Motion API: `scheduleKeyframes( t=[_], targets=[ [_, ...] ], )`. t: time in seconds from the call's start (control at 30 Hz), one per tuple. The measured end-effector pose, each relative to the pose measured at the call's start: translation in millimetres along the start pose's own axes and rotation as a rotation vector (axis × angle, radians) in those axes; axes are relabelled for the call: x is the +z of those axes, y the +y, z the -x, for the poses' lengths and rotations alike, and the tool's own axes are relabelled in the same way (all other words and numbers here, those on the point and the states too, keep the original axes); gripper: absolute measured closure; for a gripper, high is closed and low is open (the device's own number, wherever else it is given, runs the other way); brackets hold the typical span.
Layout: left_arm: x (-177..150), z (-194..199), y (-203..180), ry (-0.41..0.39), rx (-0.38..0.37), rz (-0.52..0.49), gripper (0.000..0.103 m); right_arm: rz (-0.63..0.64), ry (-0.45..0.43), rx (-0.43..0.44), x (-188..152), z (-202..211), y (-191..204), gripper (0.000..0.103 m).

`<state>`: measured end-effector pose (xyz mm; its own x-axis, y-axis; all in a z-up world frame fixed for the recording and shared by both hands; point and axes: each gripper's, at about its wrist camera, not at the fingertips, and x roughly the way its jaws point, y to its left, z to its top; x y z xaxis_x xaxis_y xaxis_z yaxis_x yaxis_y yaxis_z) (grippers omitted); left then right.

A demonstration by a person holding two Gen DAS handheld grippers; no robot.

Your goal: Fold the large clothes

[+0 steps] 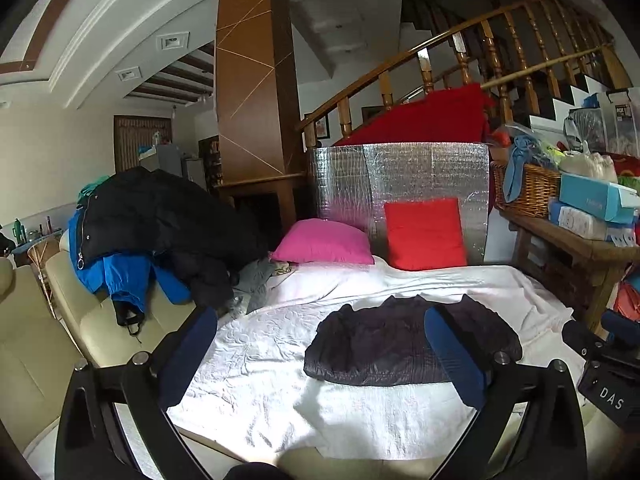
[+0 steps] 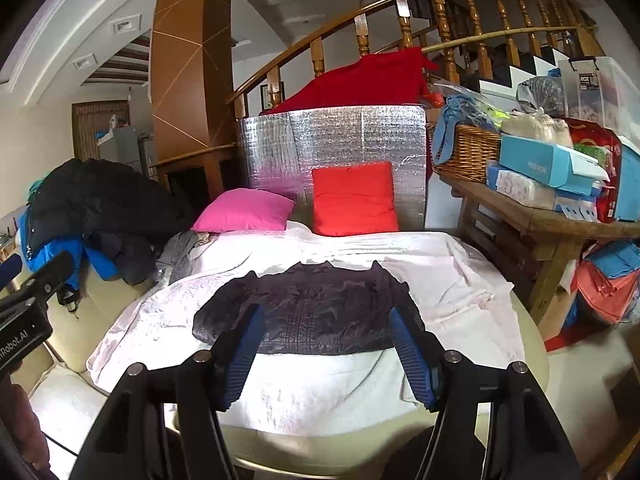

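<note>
A dark quilted jacket [image 1: 380, 352] [image 2: 320, 292] lies folded into a compact flat shape on the white sheet [image 1: 260, 360] [image 2: 320, 384] covering the bed. My left gripper [image 1: 320, 312] hovers above and in front of it, its blue pads spread very wide with nothing between them. My right gripper [image 2: 326, 312] is held over the jacket's near edge, open, its pads apart and touching no cloth. Each view catches the other gripper's body at its edge, the right gripper's [image 1: 608, 360] and the left gripper's [image 2: 28, 312].
A heap of black and blue coats [image 1: 160, 216] [image 2: 100, 200] sits on the cream sofa [image 1: 40, 340] at left. A pink pillow [image 1: 324, 242] and red pillow [image 1: 424, 234] lean at the bed's far end. A cluttered wooden table [image 1: 580, 248] [image 2: 540, 216] stands at right.
</note>
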<state>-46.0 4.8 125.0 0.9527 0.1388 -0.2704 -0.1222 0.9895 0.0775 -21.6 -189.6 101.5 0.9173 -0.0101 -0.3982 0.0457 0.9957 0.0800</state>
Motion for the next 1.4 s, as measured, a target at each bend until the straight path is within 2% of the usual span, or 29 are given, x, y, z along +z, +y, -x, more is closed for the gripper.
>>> scheduleKeyframes(
  t=[0.67,1.4],
  targets=[
    [3.0,14.5,0.5,-0.031,0.015,-0.002,0.0,-0.025,0.003,-0.029,-2.8,2.9,3.4,0.034],
    [1.2,13.1,-1.7,-0.024,0.021,-0.005,0.0,-0.031,0.006,-0.038,-3.1,1.4,4.8,0.034]
  ],
)
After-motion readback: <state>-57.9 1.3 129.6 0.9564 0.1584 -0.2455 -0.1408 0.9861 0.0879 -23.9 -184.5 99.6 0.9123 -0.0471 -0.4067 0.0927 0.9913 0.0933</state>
